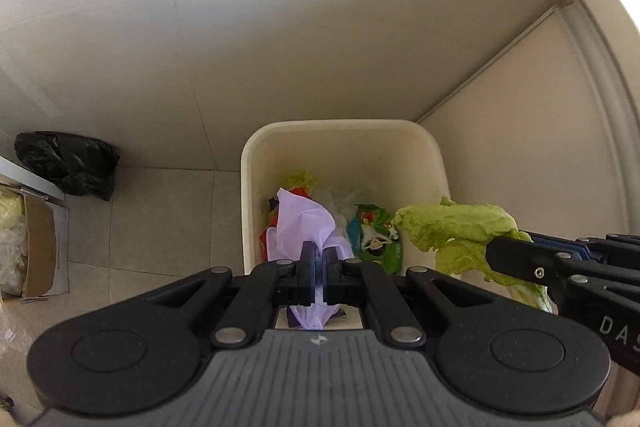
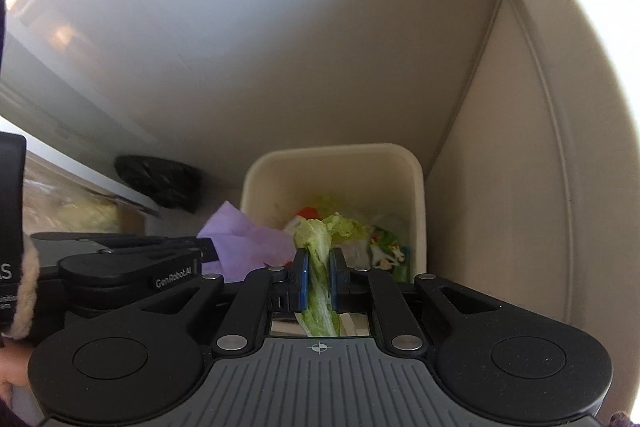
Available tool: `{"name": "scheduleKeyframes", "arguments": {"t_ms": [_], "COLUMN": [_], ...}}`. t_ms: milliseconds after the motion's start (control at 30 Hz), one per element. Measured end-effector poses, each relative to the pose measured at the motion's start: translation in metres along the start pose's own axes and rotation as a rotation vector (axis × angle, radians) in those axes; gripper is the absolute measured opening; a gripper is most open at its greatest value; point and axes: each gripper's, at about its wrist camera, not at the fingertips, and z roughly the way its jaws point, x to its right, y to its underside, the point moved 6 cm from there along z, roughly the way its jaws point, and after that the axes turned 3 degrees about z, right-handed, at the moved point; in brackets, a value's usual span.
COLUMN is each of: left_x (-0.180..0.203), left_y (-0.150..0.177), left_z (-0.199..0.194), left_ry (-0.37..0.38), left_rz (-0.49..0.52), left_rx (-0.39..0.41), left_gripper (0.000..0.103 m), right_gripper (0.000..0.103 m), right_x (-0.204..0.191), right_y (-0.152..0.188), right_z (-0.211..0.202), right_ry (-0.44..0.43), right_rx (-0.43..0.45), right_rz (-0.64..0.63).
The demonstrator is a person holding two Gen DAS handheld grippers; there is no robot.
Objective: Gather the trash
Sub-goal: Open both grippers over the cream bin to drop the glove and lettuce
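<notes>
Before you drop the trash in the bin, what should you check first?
1. Left gripper shut on the purple bag: ok.
2. Right gripper shut on the lettuce leaf: ok.
3. Purple bag over the open bin: ok in the left wrist view, though the right wrist view shows part of it past the bin's left rim.
4. Lettuce leaf over the bin: it looks so in the right wrist view, but in the left wrist view it hangs at the right rim, so cannot tell.
5. Room in the bin: ok, the trash inside lies well below the rim.
6. The two grippers apart from each other: ok, close but not touching.
</notes>
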Motion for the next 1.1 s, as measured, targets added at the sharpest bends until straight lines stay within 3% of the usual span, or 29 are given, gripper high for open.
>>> {"name": "scheduleKeyframes", "arguments": {"t_ms": [467,600,667,733,1100], "left_x": [0.005,0.009,0.009,0.009,0.006], "left_y": [-0.006,-0.005,-0.005,-0.004,0.001], "left_z": [0.028,0.027,0.028,0.03,0.024], "left_ry": [-0.033,-0.036,-0.036,-0.038,-0.037], "left_rz": [0.029,0.039,0.043,0.038,0.031], "left_rx": [-0.049,-0.056,-0.063,-0.066,-0.063], "left_gripper": [0.005,0.03,0.031,0.037,0.043], "right_gripper": [0.016,0.021,0.038,0.045,0.046], "right_x": [-0.005,0.004,0.007,0.008,0.008], "right_y": [-0.007,-0.002,-0.002,-0.002,-0.003], "right_z": [0.045,0.052,0.051,0.051,0.044], "right_ry": [0.024,0.022,0.024,0.026,0.019], "right_rx": [-0.065,-0.085,-0.091,-0.081,-0.069], "right_rz": [0.022,0.045,0.057,0.062,0.059]}}
